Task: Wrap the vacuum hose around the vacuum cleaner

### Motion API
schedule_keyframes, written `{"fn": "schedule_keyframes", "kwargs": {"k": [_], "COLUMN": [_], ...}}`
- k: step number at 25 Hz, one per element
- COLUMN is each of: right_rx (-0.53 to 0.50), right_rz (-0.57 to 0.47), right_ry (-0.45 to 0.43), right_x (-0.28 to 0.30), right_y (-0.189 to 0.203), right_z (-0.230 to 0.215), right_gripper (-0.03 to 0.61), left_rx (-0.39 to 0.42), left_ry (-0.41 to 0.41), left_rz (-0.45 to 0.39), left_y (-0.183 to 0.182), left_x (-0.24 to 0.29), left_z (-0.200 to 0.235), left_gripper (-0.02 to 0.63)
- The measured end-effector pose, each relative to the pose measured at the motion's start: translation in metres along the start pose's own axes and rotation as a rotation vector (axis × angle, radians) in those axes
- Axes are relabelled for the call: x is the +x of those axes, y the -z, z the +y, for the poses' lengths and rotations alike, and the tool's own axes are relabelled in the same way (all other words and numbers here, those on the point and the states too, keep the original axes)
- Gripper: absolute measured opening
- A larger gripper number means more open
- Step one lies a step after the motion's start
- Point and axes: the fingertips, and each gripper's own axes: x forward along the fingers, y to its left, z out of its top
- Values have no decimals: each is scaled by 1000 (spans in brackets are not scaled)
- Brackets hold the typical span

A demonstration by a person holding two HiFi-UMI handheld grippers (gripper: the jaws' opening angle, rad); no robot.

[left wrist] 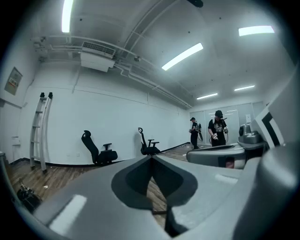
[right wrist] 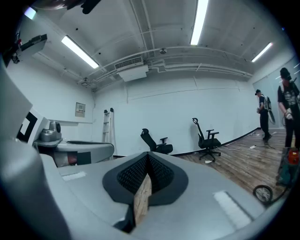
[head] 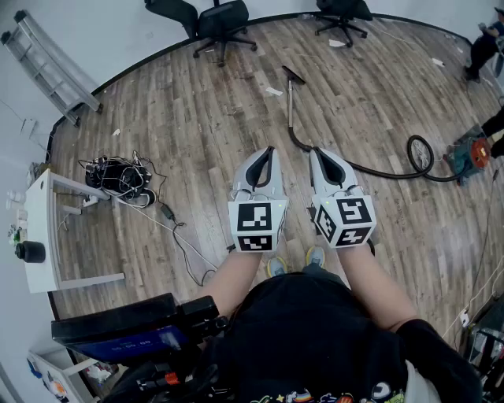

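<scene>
Head view has you holding both grippers side by side in front of you, over the wood floor (head: 197, 118). The left gripper (head: 270, 151) and the right gripper (head: 315, 152) both have their jaws pressed together at the tips with nothing held. The gripper views only show floor through the slit below the tips.

The vacuum hose (head: 378, 171) is thin and black, and it lies loose on the floor, not wrapped around anything. It starts at a pale wand (head: 290, 102) with a dark nozzle ahead of you. From there it bends past the right gripper's tip and trails off to your right. It curls into one loop (head: 409, 152), then reaches the vacuum cleaner (head: 471, 153), a teal and orange one near the right edge. Office chairs (head: 220, 24) stand by the far wall.
</scene>
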Motion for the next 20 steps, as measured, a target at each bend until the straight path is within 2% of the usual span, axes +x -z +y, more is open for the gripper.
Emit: {"fn": "schedule_keyframes", "kwargs": {"k": [15,20], "right_rx": [7,22], "right_rz": [-18,-21], "right_ry": [-13,-5], "right_x": [8,23], "right_y": [7,10], "right_z": [24,11], "right_gripper": [18,20], "left_rx": [-11,-17], "left_ry": [43,51], "left_rz": [2,10], "left_y": [4,8], "left_x": [-12,5], "left_z": [20,26], "left_gripper": [1,1]}}
